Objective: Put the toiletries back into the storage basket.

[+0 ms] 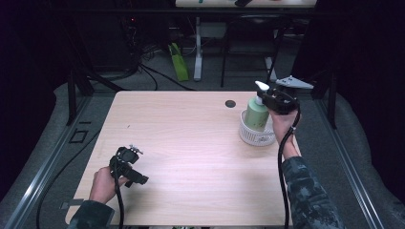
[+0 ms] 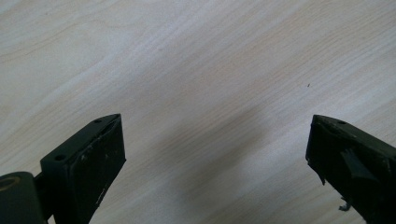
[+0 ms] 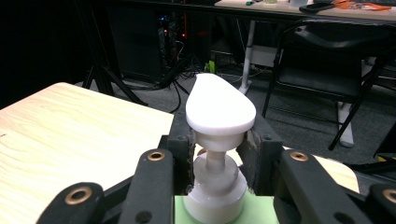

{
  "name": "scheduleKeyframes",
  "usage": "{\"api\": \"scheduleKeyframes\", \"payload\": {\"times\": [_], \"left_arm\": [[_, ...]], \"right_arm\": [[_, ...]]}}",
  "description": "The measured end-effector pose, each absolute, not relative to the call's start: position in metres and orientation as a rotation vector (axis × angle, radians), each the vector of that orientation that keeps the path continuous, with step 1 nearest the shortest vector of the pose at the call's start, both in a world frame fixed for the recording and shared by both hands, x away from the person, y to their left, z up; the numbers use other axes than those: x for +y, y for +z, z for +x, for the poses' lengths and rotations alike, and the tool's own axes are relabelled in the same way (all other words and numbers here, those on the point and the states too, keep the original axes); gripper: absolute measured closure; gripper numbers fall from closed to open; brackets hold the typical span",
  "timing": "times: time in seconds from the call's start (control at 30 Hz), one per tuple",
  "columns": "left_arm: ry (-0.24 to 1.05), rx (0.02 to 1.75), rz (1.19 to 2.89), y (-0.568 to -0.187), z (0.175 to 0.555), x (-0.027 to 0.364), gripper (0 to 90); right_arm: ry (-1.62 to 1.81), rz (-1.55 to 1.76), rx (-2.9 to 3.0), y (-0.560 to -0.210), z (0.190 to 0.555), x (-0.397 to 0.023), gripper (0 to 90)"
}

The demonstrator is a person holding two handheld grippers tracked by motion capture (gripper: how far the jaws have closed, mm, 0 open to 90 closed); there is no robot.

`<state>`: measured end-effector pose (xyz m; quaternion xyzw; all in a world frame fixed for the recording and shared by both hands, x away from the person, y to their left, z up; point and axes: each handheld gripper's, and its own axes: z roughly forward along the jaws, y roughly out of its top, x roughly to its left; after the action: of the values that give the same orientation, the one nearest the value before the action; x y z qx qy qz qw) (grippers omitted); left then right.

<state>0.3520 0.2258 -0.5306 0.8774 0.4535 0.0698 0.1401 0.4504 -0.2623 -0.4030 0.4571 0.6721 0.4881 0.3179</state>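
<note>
Green soap bottle [image 1: 257, 114] stood in the white basket [image 1: 248, 135], right gripper [image 1: 273, 99] fingers clamped on its pump neck; left gripper [image 1: 128, 164], far from the basket, fingers apart. Lifting looked next.

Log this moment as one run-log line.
right gripper: shut on pump bottle neck | bottle: in white basket | left gripper: open, over table

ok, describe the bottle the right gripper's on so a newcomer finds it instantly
Start at the light wooden table and go to its far right edge, where a small white slotted basket sits. The pale green pump bottle stands upright in it, its white pump neck clamped by the right gripper; no other bottle is on the table.
</note>
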Motion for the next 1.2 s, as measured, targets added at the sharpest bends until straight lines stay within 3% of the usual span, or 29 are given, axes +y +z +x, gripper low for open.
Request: {"api": "scheduleKeyframes", "payload": {"times": [1.07,1.2], "left_arm": [[0.203,1.304,2.537,-0.531,0.352,0.225,4.5],[0.203,1.302,2.539,-0.530,0.352,0.224,4.5]], "right_arm": [[1.310,1.184,1.781,-0.406,0.440,-0.268,67.0],[1.323,1.194,1.793,-0.405,0.438,-0.269,62.5]]}}
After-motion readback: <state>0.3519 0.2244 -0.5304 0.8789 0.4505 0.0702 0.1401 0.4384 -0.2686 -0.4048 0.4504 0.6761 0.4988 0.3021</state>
